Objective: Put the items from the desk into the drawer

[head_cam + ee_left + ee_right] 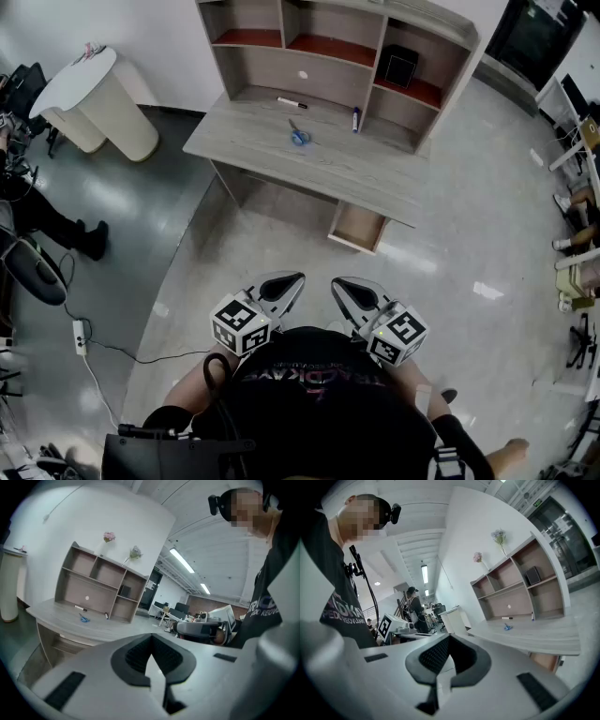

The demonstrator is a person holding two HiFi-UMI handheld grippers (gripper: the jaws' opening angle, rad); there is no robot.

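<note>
Far ahead stands a grey desk (pixel 309 159) with a shelf hutch. On its top lie a black-and-white marker (pixel 292 102), blue scissors (pixel 298 137) and a blue pen (pixel 355 119). Under its right end a drawer (pixel 357 228) is pulled open. My left gripper (pixel 281 286) and right gripper (pixel 356 295) are held close to my chest, well short of the desk, both shut with nothing in them. The left gripper view shows its pads (pixel 136 656) meeting, with the scissors (pixel 84 618) far off. The right gripper view shows the scissors (pixel 506 627) and marker (pixel 507 618).
A black box (pixel 398 66) sits in the hutch's right shelf. A white round table (pixel 94 98) stands to the left of the desk. A seated person's legs (pixel 52 225) and a power strip with its cable (pixel 80 335) are at the left. Chairs and desks line the right edge.
</note>
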